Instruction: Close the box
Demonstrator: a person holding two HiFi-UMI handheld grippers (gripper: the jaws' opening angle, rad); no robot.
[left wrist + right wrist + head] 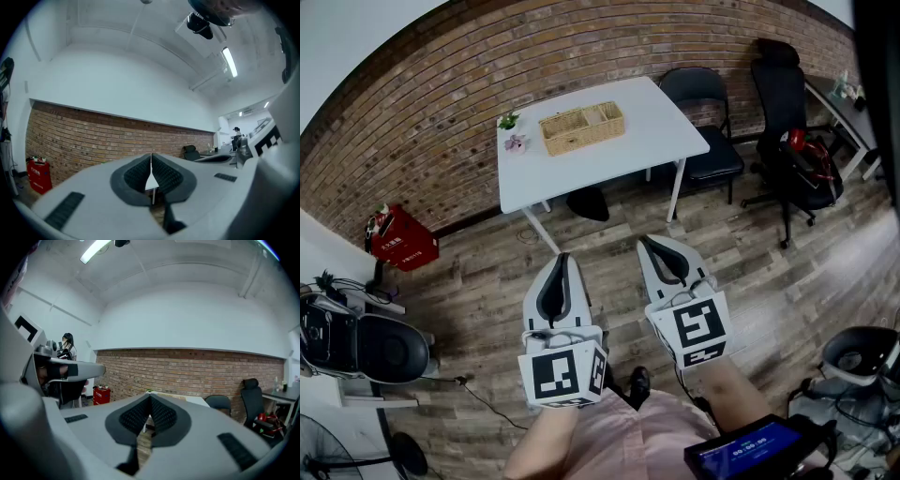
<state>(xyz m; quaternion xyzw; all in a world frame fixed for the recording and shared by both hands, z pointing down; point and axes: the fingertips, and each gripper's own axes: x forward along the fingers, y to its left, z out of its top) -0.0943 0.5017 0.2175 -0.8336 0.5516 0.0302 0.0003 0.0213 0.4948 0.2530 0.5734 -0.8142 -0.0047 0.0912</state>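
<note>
Box (581,127) of woven wicker, lying open on the white table (661,131), well apart from both grippers.
Judging by its weave, it should be light, stiff with slight give, and rough enough not to slip. The free edge of what may be its folded-back lid (606,114), toward the table's right end, looks like the place to take hold. Left gripper (562,257) and right gripper (646,241) hang short of the table, jaws pressed together with nothing between them. Only the head view shows the box's open top. The gripper views look level and show brick wall (93,136) and barely the table's edge.
</note>
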